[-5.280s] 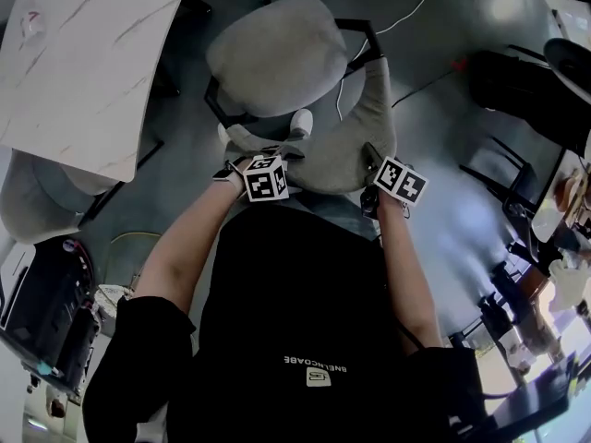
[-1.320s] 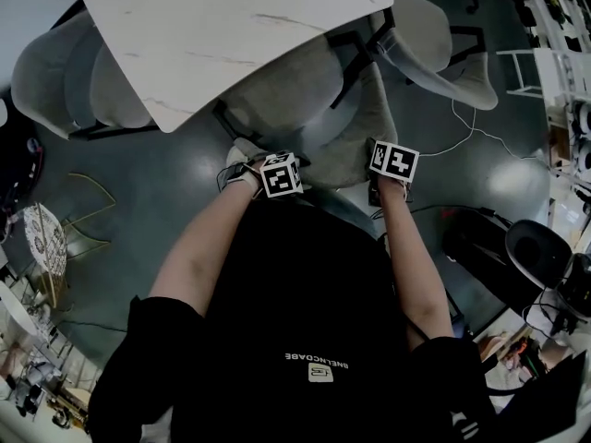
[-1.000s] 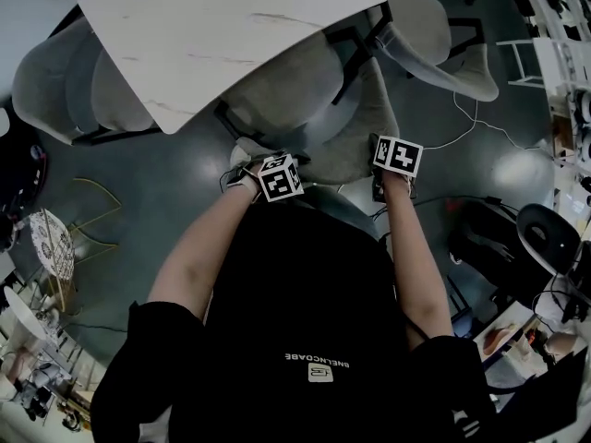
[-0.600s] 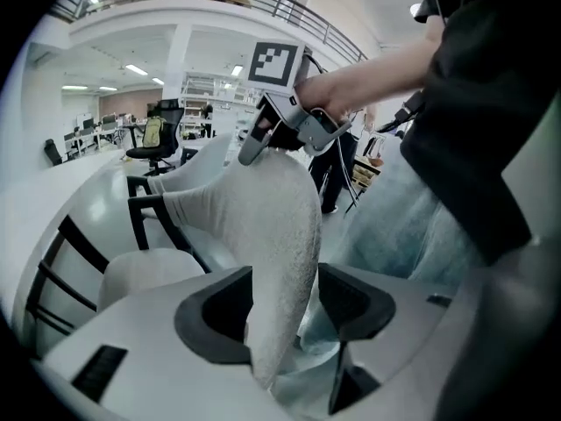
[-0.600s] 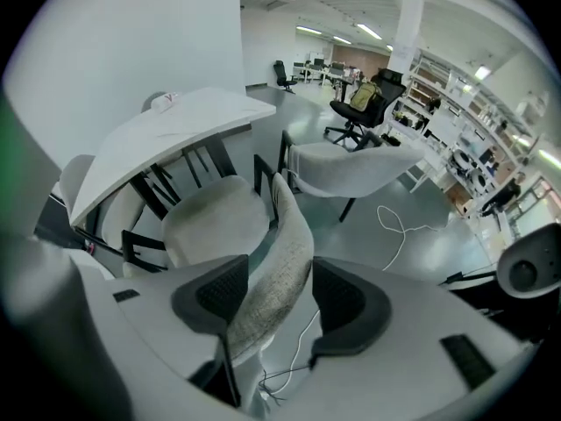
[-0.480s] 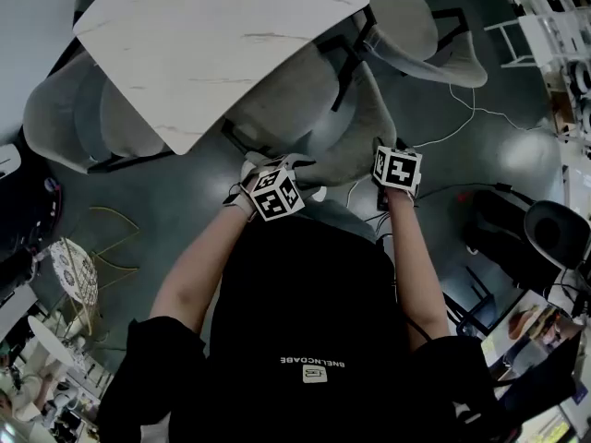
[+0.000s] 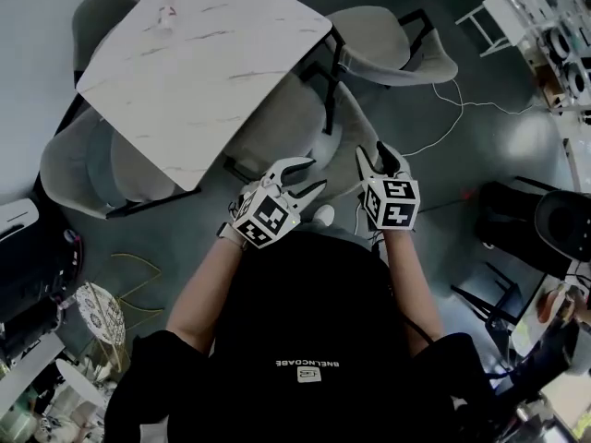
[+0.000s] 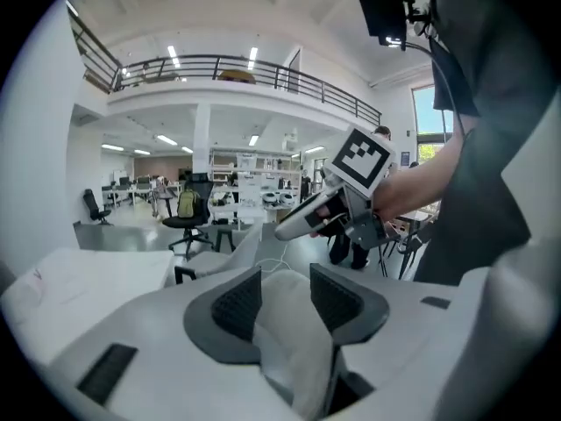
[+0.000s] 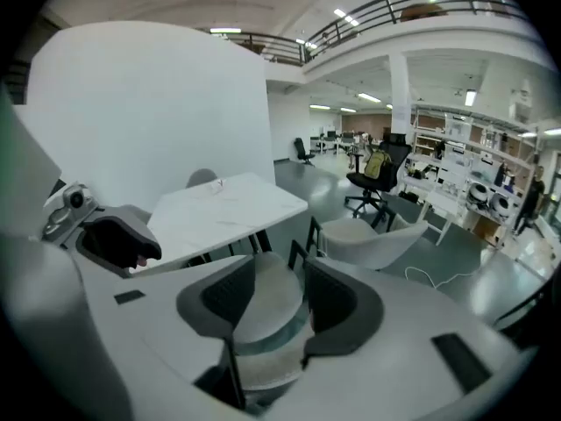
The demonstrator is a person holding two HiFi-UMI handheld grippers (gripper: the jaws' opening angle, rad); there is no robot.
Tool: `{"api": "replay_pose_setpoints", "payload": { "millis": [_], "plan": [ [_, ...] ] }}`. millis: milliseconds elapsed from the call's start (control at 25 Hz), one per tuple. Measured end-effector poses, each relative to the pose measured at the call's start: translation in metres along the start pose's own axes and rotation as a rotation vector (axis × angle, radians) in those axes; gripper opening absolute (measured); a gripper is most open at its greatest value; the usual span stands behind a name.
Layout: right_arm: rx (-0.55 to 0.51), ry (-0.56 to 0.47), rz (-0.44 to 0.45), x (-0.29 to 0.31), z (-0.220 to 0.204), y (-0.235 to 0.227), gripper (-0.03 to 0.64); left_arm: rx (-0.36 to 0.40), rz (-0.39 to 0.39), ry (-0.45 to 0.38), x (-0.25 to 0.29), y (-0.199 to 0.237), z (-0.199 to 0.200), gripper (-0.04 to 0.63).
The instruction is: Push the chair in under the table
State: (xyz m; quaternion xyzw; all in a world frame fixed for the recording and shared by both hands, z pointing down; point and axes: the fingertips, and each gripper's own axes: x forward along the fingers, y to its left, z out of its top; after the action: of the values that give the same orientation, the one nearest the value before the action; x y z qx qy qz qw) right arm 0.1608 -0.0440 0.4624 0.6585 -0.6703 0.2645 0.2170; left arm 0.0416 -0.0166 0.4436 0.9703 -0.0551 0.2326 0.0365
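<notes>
The grey upholstered chair (image 7: 277, 127) stands with its seat under the white marble table (image 7: 194, 58); its curved back (image 7: 355, 123) sticks out on my side. Both grippers hang above that back, clear of it. My left gripper (image 7: 307, 175) is open; its jaws have just been closing with nothing between the pads. In the left gripper view (image 8: 285, 301) only the chair's pale back shows beyond the gap. My right gripper (image 7: 373, 153) is open too, its jaws also just closing on nothing. In the right gripper view (image 9: 279, 301) the seat (image 9: 263, 314) lies below the gap.
Further grey chairs stand round the table: one at the right corner (image 7: 392, 40), one at the left (image 7: 83, 169), one behind (image 7: 102, 12). A white cable (image 7: 462, 100) trails over the dark floor. Black office chairs (image 7: 545, 224) stand at the right.
Both grippers have come off the chair's back and risen towards the camera. The chair, out in the open five seconds ago, stands pushed under the table.
</notes>
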Motion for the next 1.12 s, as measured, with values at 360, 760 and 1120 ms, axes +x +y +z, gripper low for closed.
{"api": "replay_pose_setpoints", "payload": {
  "millis": [360, 760, 1120],
  "plan": [
    [-0.025, -0.351, 0.023, -0.093, 0.096, 0.012, 0.058, 0.137, 0.025, -0.245, -0.035, -0.007, 0.119, 0.111],
    [-0.070, -0.615, 0.031, -0.179, 0.158, 0.022, 0.026, 0.109, 0.053, -0.451, -0.070, -0.004, 0.203, 0.006],
    [-0.084, -0.703, -0.008, -0.218, 0.164, 0.021, 0.011, -0.016, 0.000, -0.533, -0.087, -0.003, 0.235, 0.005]
  ]
}}
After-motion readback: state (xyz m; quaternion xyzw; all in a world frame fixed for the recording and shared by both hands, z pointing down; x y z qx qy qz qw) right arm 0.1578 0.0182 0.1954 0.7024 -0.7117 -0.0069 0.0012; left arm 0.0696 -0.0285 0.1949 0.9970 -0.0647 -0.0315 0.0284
